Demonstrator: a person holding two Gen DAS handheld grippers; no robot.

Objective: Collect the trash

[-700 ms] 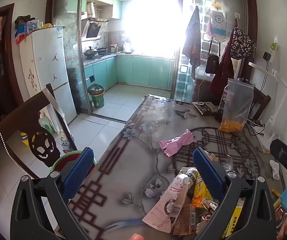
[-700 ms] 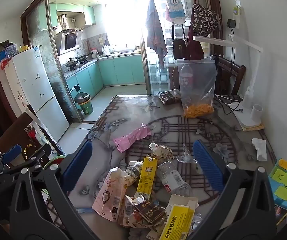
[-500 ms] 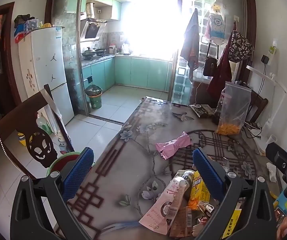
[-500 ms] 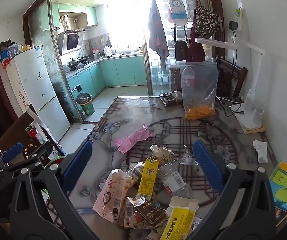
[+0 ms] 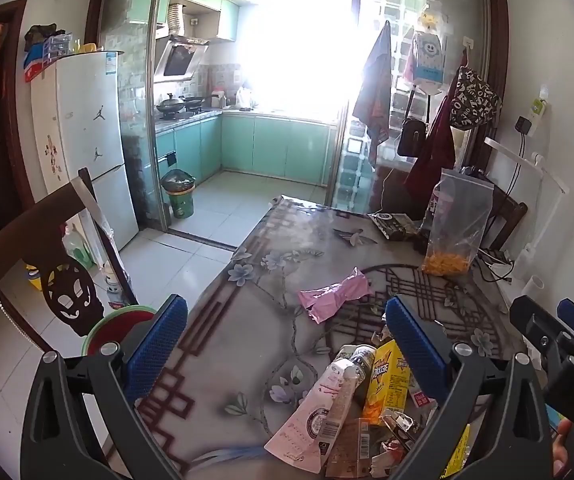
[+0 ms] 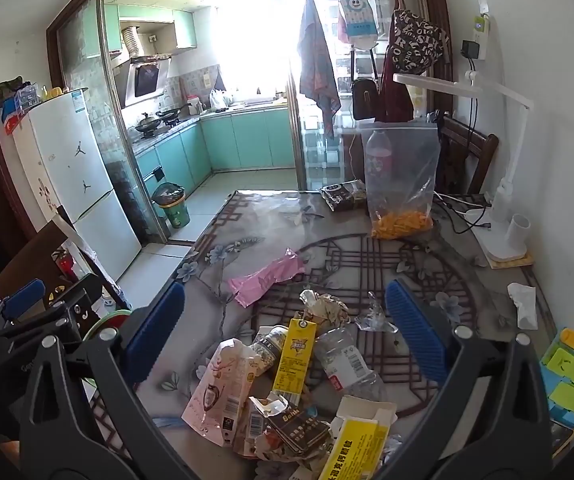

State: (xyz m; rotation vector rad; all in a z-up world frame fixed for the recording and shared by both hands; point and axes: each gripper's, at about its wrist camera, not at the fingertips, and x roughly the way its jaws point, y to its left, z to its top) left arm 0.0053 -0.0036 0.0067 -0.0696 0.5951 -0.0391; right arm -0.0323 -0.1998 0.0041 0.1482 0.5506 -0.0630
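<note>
Lying heaped: crumpled, torn trash [image 6: 287,392]

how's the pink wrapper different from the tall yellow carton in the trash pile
The crumpled pink plastic wrapper lies alone on bare table, farther from the grippers; the tall yellow printed carton sits in the heap, leaning on other trash. The wrapper is soft, creased and plain; the carton is stiff, flat-faced and covered in print. The wrapper lies diagonally; the carton runs lengthwise away from the camera. Both are long, narrow, and untouched.
</note>
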